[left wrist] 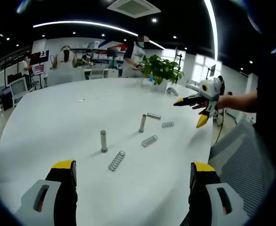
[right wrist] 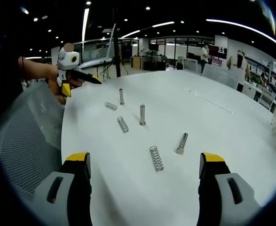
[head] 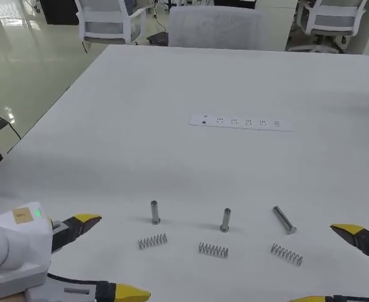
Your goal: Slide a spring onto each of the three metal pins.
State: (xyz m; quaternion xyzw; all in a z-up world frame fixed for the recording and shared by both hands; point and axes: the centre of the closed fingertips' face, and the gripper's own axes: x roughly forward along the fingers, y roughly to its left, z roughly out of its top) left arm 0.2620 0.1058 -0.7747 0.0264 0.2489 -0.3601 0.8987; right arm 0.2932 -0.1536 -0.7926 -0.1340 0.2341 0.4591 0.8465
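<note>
Three metal pins rest on the white table [head: 171,94]. The left pin [head: 154,212] and the middle pin [head: 225,219] stand upright, while the right pin [head: 284,220] lies on its side. In front of each lies a loose spring: left spring [head: 152,241], middle spring [head: 213,250], right spring [head: 286,254]. My left gripper [head: 112,258] is open at the near left edge, short of the left spring [left wrist: 116,160]. At the near right, my right gripper [head: 325,267] is open beside the right spring [right wrist: 156,157] and the lying pin [right wrist: 181,143]. Neither gripper holds anything.
A flush power strip [head: 241,122] sits in the table beyond the pins. Office chairs [head: 215,28] stand at the far edge. A mesh chair back [right wrist: 29,127] is at my side, a potted plant [left wrist: 161,70] stands farther off, and people stand in the background.
</note>
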